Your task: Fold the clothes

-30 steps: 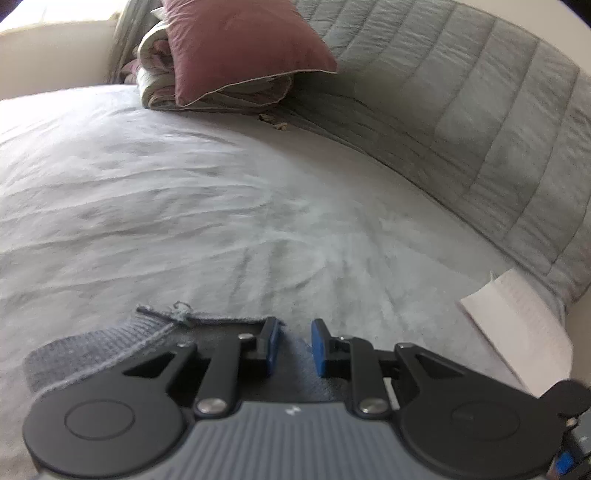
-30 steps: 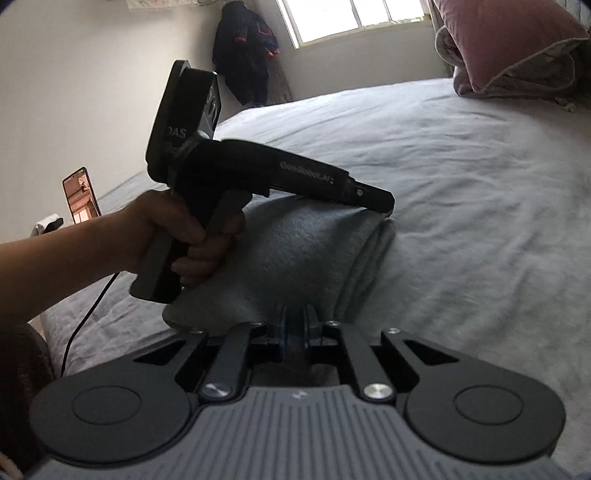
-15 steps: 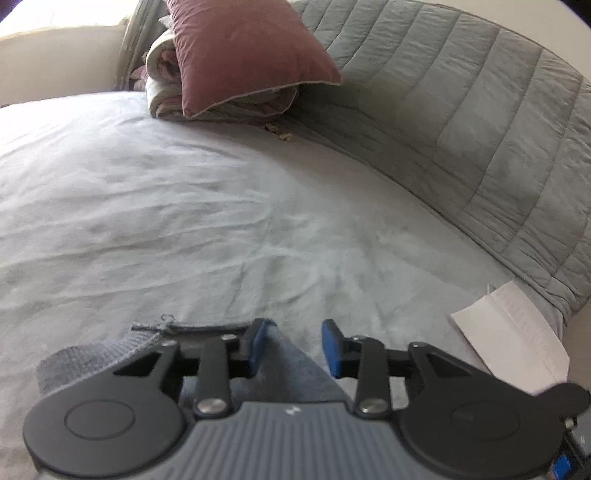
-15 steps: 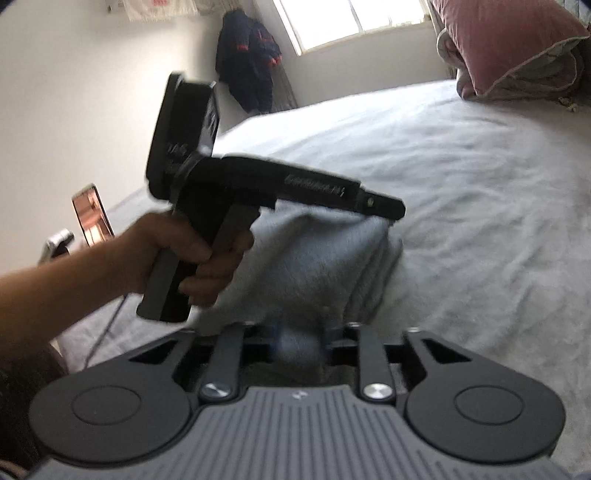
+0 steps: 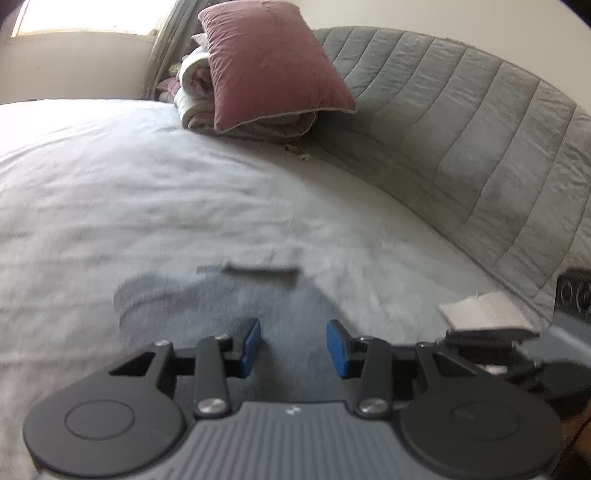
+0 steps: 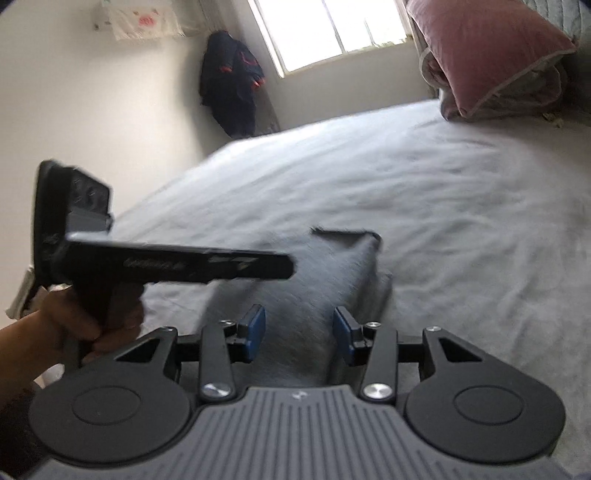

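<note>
A folded grey garment (image 5: 221, 306) lies on the pale bed sheet (image 5: 110, 192), its dark drawstring edge at the far end. My left gripper (image 5: 295, 347) hovers just behind it. Its jaws are opening, and the blue pads (image 5: 253, 345) touch no cloth. In the right wrist view the same garment (image 6: 332, 277) runs forward from my right gripper (image 6: 299, 336). Those jaws are opening too; cloth shows in the gap, but the pads stand off it. A hand (image 6: 92, 321) holds the left gripper's black body (image 6: 166, 264) over the garment's left side. Both views are blurred.
A maroon pillow (image 5: 269, 66) rests on a rolled quilt by the grey quilted headboard (image 5: 480, 147). A white folded item (image 5: 484, 314) lies at the bed's right edge. A dark jacket (image 6: 232, 92) hangs on the wall beside the window (image 6: 332, 29).
Both grippers went from closed on the grey garment to open. The left one pulled back from the cloth, which now lies farther ahead of it. The garment rests flat on the sheet.
</note>
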`<action>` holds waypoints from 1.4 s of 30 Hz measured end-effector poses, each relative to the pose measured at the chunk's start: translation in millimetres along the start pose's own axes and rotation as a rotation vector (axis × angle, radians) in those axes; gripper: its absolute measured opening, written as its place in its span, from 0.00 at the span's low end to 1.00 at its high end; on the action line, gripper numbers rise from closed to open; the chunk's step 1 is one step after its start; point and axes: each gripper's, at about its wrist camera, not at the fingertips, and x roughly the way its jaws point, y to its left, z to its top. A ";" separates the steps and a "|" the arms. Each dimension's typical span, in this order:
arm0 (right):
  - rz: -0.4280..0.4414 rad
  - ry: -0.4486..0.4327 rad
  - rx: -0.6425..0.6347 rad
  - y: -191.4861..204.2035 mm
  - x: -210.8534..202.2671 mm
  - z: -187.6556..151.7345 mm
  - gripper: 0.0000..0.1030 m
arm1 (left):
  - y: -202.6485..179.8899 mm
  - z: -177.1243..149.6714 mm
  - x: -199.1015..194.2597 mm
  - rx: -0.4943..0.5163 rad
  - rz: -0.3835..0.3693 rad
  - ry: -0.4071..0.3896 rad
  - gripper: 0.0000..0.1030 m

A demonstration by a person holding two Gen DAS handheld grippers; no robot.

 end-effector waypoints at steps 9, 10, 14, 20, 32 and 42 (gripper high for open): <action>-0.042 0.034 0.030 -6.1 -10.3 -4.2 0.48 | -8.7 -6.3 -23.6 -0.015 -0.013 0.000 0.51; -0.047 0.033 0.032 -5.1 -13.1 -2.9 0.51 | -11.0 -5.4 -25.0 -0.017 0.009 0.012 0.53; -0.049 0.021 0.082 -6.3 -24.4 -0.5 0.62 | -21.8 -4.4 -31.6 -0.021 0.069 0.047 0.61; -0.082 0.066 0.206 -8.9 -37.6 -3.7 0.68 | -29.6 -2.0 -34.5 -0.040 0.116 0.090 0.69; -0.083 0.142 0.411 -18.2 -39.4 -17.9 0.76 | -17.6 2.4 -44.8 -0.048 0.243 0.107 0.84; 0.005 0.162 0.473 -9.3 -30.5 -17.8 0.92 | 25.4 3.5 -41.7 -0.201 0.251 0.125 0.88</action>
